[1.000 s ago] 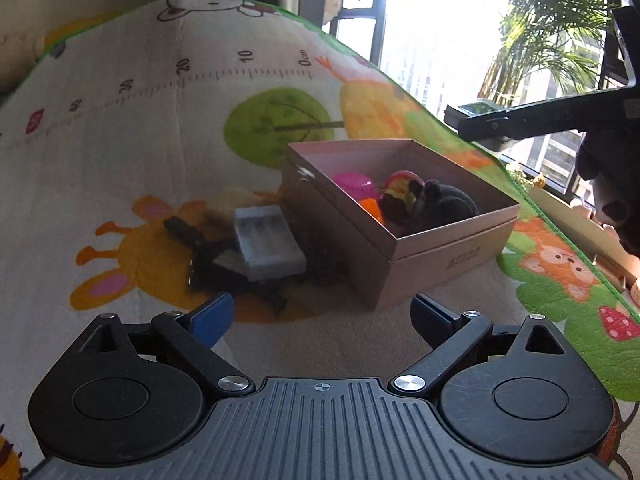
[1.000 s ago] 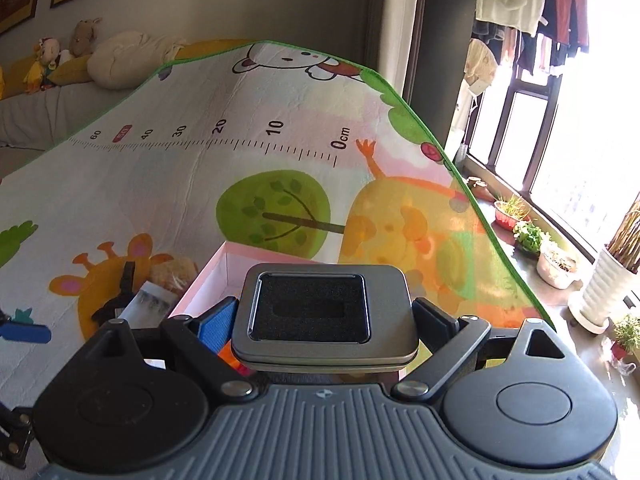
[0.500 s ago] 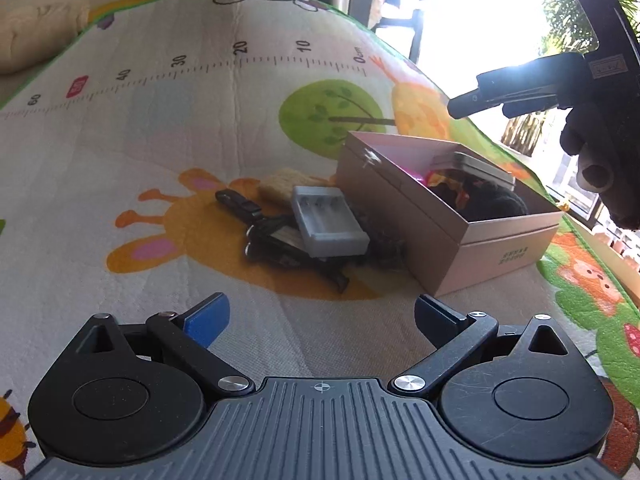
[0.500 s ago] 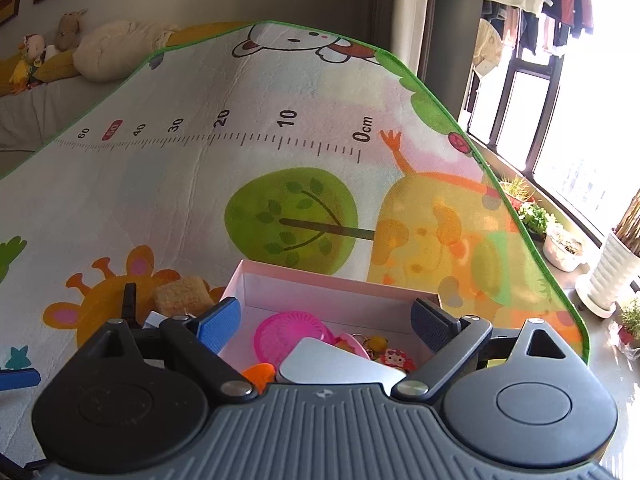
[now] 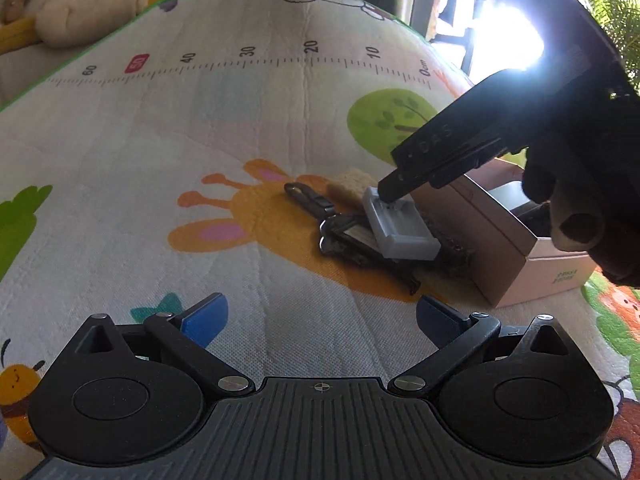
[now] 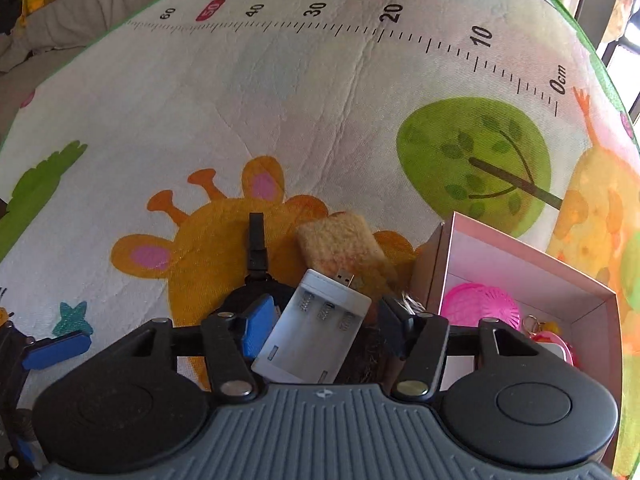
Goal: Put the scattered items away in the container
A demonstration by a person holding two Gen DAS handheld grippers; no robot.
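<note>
Left wrist view: left gripper (image 5: 318, 314) at bottom centre, jaws wide apart, nothing between them, hanging over bare play mat (image 5: 168, 152); right of centre the right gripper (image 5: 394, 192) reaches down from upper right onto the white battery case (image 5: 400, 228), which lies on a dark cluster of bits incl. a black clip (image 5: 308, 198); tan sponge (image 5: 352, 182) just behind; cardboard box (image 5: 492, 240) at right edge, partly hidden by a gloved hand (image 5: 580, 200).

Right wrist view: right gripper (image 6: 326, 324) low centre; its jaws have just been closing, now about half open, battery case (image 6: 312, 340) between them; left pad looks touching or nearly so, right pad apart, so not gripped yet; sponge (image 6: 340, 244) above, box (image 6: 520, 264) at right w/ pink toy (image 6: 480, 306) inside.

Step, by my reading: picking up the case. Next: finish closing squarely across it, lift, carry right over the box rim, drop.
</note>
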